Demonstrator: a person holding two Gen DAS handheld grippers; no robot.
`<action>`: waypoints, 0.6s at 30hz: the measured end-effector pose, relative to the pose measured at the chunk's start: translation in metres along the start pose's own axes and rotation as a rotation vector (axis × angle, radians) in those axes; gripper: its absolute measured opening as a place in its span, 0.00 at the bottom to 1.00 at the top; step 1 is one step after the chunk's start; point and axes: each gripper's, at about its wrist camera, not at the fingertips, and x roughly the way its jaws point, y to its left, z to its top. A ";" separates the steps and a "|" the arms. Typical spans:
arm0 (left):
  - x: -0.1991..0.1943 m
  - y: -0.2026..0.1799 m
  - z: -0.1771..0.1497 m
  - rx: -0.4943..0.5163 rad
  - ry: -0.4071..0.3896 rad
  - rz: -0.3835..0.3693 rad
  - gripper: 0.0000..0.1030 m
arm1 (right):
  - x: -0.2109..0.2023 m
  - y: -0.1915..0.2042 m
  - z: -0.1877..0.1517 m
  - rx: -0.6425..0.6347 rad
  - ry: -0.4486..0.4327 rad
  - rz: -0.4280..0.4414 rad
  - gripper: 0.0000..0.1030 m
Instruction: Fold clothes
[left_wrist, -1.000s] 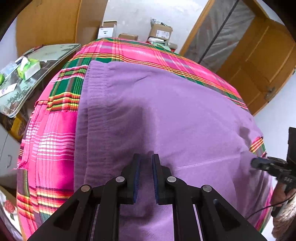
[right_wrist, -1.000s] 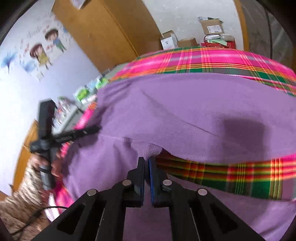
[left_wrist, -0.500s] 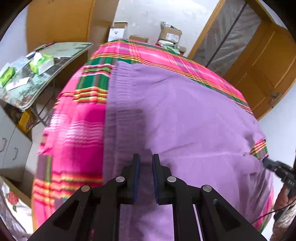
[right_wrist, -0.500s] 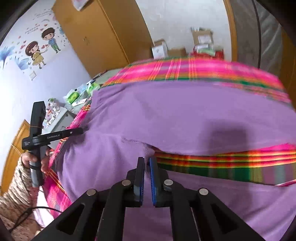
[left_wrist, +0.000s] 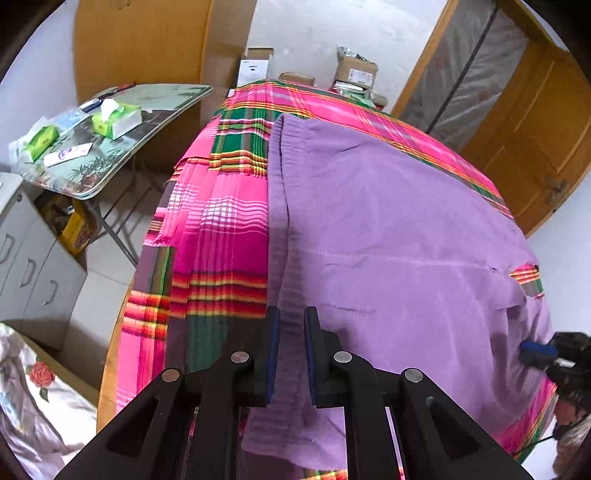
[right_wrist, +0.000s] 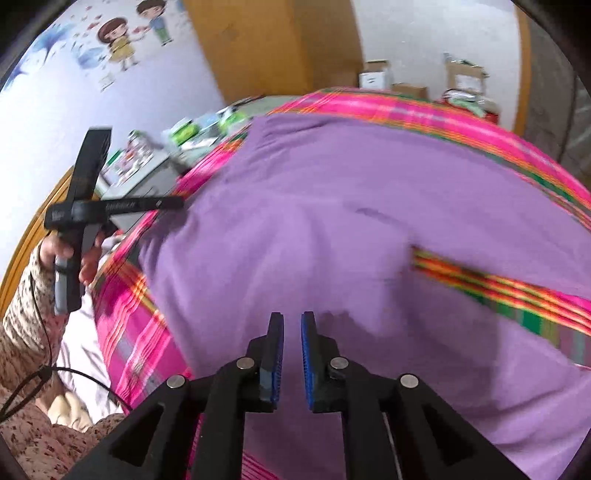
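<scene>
We found the left gripper (left_wrist: 291, 354) with its jaws a narrow way apart, the ribbed hem band of the purple garment (left_wrist: 388, 229) running up between the pads; whether the pads pressed on that band we could not tell, since cloth filled the gap in the left wrist view. The right gripper (right_wrist: 291, 358) stood over the garment with its jaws opening and nothing between them; the cloth lay flat beneath and beyond the pads. The garment was spread on the pink and green plaid cover (left_wrist: 221, 229), its long axis running away from us toward the far edge of the bed. The ribbed band followed the garment's left edge, directly in line with the left gripper, so we judged that hand the nearer to a workable edge. A strip of plaid (right_wrist: 498, 291) showed through a gap in the garment ahead and to the right of the right gripper. Farther off, a side table (left_wrist: 155, 107) stood to the left.
</scene>
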 end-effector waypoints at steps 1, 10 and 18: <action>-0.001 0.000 -0.001 0.001 0.002 0.002 0.13 | 0.007 0.004 -0.001 -0.011 0.013 0.004 0.12; -0.003 0.000 -0.002 0.027 0.012 0.019 0.13 | 0.031 0.014 0.004 -0.012 0.071 0.066 0.12; -0.003 -0.013 0.019 0.072 -0.008 -0.012 0.13 | 0.034 0.012 0.024 -0.025 0.044 0.052 0.15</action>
